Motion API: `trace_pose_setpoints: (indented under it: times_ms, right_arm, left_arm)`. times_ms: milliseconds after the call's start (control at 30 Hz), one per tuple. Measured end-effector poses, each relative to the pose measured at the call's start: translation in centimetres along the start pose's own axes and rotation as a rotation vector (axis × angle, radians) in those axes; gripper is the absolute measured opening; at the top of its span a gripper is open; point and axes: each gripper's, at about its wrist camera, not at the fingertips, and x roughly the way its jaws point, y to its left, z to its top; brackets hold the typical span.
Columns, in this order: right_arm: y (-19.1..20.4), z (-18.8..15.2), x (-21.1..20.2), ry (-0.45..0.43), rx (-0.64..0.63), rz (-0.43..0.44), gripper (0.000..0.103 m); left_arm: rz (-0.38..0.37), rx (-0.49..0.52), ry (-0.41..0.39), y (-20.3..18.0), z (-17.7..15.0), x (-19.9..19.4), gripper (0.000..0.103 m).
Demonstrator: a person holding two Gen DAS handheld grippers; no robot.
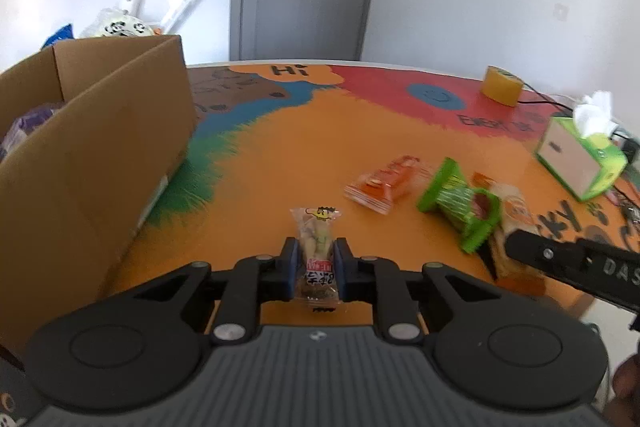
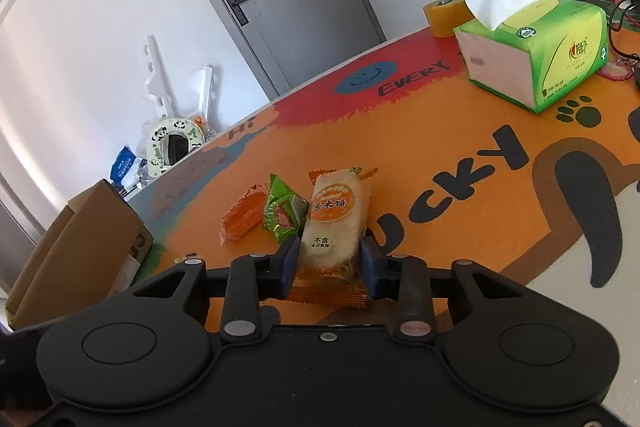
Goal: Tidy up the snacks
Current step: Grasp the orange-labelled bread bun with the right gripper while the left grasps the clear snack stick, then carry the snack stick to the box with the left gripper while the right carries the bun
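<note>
Left wrist view: the left tongs (image 1: 316, 263) are clenched on a clear snack (image 1: 317, 255) that lies on the table (image 1: 280, 163). Its long axis runs straight ahead along the fingers, so the pads press its two long sides. The box (image 1: 100, 155) stands to the left of the tongs, near them, open at the top; a pale purple bag (image 1: 28, 125) shows inside it, the rest of its inside is hidden by the near wall. This hand looks the nearer of the two to the box, so the coming carry is likely up and left over that wall. To the right lie an orange pack (image 1: 382, 185) and a green pack (image 1: 460, 203), close together, and the right tongs (image 1: 516, 247) reach in at a rice cracker (image 1: 514, 223).

Right wrist view: the right tongs (image 2: 330, 263) are grasping the rice cracker (image 2: 332, 223), long axis also pointing away along the fingers. Under its near end lies an orange wrapper (image 2: 328, 297). The green pack (image 2: 284, 213) touches the cracker's left side, the orange pack (image 2: 242, 217) just beyond. The box (image 2: 84, 243) is well off to the left; its inside cannot be seen here. A tissue box (image 2: 536, 51) and tape roll (image 2: 446, 15) stand at the far right
</note>
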Motion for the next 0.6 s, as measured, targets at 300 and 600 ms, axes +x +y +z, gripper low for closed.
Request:
trace_pose_setpoints:
  times_ms: [300,600]
  right_arm:
    - [0.4,0.1,-2.0,-0.062,0.013,0.006,0.033]
    - [2.2,0.6,-3.4,-0.105,-0.017,0.026,0.033]
  left_arm:
    - [-0.075,0.002,-0.047,-0.1,0.4,-2.5,0.017]
    - [-0.108,-0.015,-0.109,0.9,1.4,-5.5,0.017]
